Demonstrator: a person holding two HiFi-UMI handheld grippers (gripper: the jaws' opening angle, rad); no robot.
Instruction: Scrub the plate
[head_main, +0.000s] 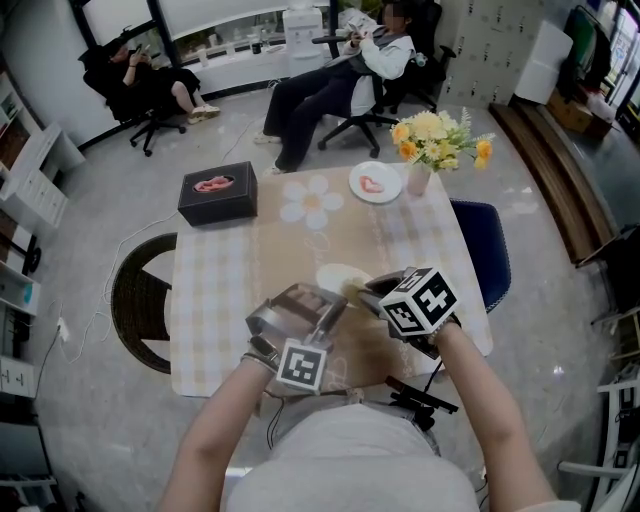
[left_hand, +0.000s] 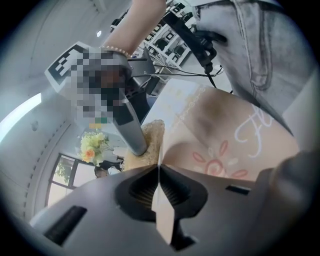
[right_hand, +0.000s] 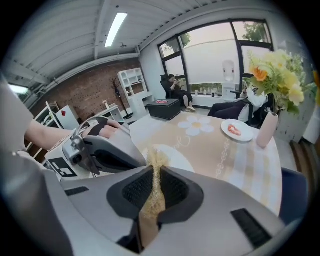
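Left gripper (left_hand: 159, 167) fingers clamping plate (head_main: 338, 276) rim, right gripper (right_hand: 154, 172) fingers pinching scrubber (right_hand: 150, 202) on plate

The plate (head_main: 338, 276), near the table's near edge, looks like smooth pale glazed ceramic with a faint sheen. The scrubber (right_hand: 151, 197) is a rough, straw-coloured fibrous pad, coarse and matt. The left gripper (left_hand: 159, 169) and the right gripper (right_hand: 154, 167) both have matt grey plastic shells, and their jaws carry dark, finely ribbed pads (right_hand: 136, 189) that look rubbery. The tablecloth (head_main: 250, 260) is soft matt cloth, checked along the edges. At the far left corner the box (head_main: 218, 195) is matt black. By the far right corner the small plate (head_main: 376, 183) is glossy white and the vase (head_main: 419, 180) is smooth. The floor (head_main: 120, 190) is polished and reflective.
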